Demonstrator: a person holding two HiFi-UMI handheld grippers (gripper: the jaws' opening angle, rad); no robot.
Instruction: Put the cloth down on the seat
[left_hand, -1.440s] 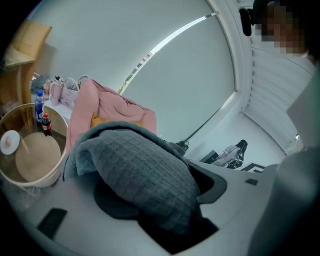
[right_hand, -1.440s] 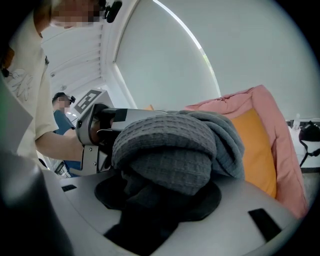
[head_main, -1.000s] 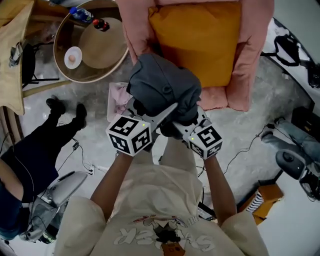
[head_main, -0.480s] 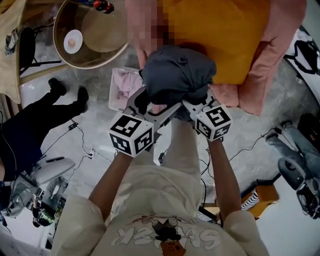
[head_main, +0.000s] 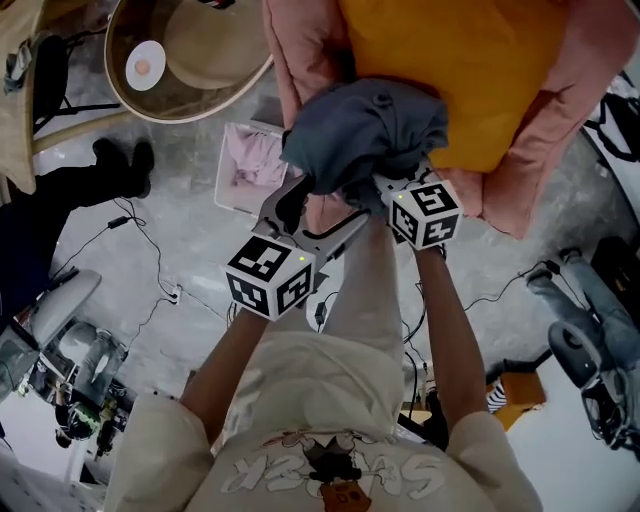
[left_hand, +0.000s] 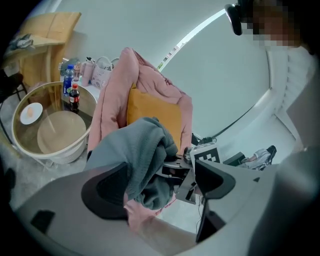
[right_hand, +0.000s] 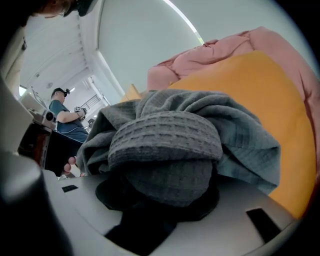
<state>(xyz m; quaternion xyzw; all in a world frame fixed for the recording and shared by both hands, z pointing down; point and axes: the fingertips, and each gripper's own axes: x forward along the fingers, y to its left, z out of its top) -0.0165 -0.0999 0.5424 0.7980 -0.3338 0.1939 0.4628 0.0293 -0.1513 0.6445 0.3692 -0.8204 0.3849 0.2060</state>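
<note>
The grey cloth (head_main: 365, 130) is a bunched bundle held in the air over the front edge of the pink armchair (head_main: 300, 60), just before its orange cushion (head_main: 470, 70). It is not yet down on the seat. The right claw (head_main: 388, 188) is closed on a thick roll of the cloth, which fills the gap between its jaws, so this grip likely carries the weight. The left claw (head_main: 312, 200) stands wide. The cloth drapes over one jaw and hangs into the gap, while the other jaw is clear of it, so this side seems to prop the bundle from below and keep it gathered.

A small box of pink fabric (head_main: 250, 165) sits on the floor beside the chair. Farther off, a round glass bench (head_main: 190, 85) carries a plate and bottles (left_hand: 74, 97), whose labels are too small to read. The print on the person's shirt (head_main: 330, 470) appears upside down and I cannot read it surely.
</note>
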